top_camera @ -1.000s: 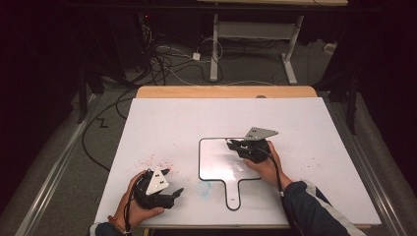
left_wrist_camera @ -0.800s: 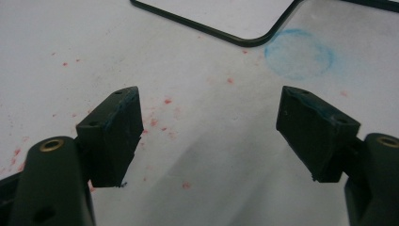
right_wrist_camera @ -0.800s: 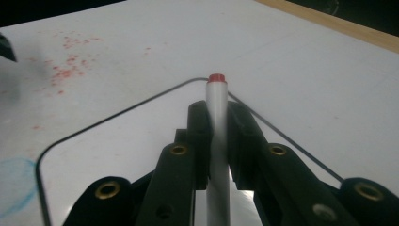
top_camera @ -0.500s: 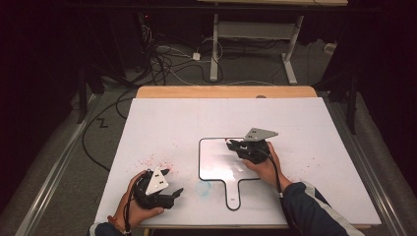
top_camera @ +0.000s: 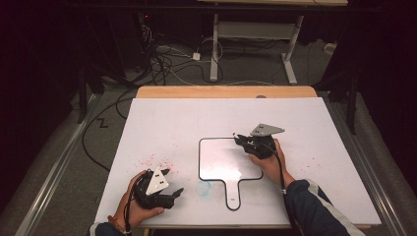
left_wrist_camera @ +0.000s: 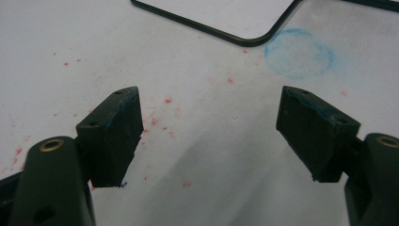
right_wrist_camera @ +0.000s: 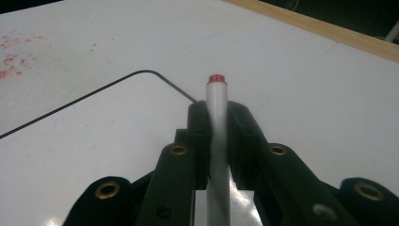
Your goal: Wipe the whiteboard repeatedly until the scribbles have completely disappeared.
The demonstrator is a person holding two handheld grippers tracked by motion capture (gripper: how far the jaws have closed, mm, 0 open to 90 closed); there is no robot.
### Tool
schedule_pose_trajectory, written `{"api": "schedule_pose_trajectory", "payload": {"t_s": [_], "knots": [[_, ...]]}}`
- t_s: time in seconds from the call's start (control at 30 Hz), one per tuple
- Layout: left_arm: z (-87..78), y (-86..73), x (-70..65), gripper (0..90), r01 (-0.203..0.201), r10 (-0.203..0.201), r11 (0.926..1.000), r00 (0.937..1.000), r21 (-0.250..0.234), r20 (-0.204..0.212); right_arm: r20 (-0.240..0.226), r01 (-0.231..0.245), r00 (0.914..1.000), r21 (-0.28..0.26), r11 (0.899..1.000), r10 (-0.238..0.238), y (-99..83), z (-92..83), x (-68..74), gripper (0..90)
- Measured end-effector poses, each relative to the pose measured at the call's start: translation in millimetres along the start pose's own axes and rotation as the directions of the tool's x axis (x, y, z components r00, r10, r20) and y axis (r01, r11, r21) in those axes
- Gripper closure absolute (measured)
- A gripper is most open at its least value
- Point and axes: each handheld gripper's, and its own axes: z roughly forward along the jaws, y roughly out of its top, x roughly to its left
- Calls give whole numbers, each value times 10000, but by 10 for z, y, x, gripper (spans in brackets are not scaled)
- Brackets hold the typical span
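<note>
While clamped in right hand-held gripper [right_wrist_camera: 217,136], marker [right_wrist_camera: 217,113] over whiteboard [right_wrist_camera: 94,141]

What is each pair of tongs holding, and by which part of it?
The right tongs clamp a grey marker with a red end around its barrel, below the red end. The left tongs stand open, holding nothing.

High view overhead, facing forward; gripper views close, sharing whiteboard [top_camera: 223,160] edge

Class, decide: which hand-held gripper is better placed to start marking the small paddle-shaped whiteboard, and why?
Right. The right hand-held gripper is already shut on the red-tipped marker, over the whiteboard. The left hand-held gripper is open, holds nothing and rests off the board.
</note>
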Motion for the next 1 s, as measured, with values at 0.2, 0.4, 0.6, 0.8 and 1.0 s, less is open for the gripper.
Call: {"api": "schedule_pose_trajectory", "payload": {"t_s": [0.2, 0.4, 0.6, 0.8, 1.0], "knots": [[1, 2, -1, 222, -1, 1, 10000, 10000, -6, 31, -365, -155, 9992, -32, 9999, 153, 6, 18, 57, 815], [-5, 0, -4, 223, -6, 6, 10000, 10000, -23, 38, -93, 486, 9988, 105, 9988, -485, 24, 58, 80, 814], [1, 1, 6, 223, -4, 4, 10000, 10000, -11, 40, -10, 50, 10000, -22, 10000, -50, 20, 39, 8, 815], [-1, 2, 3, 224, -14, 14, 10000, 10000, -13, 45, -411, 536, 9978, 155, 9984, -529, 37, 105, 178, 815], [2, 6, 1, 226, -30, 30, 10000, 10000, 5, 43, 258, 182, 9995, 201, 9996, -187, 90, 143, -28, 814]]}}
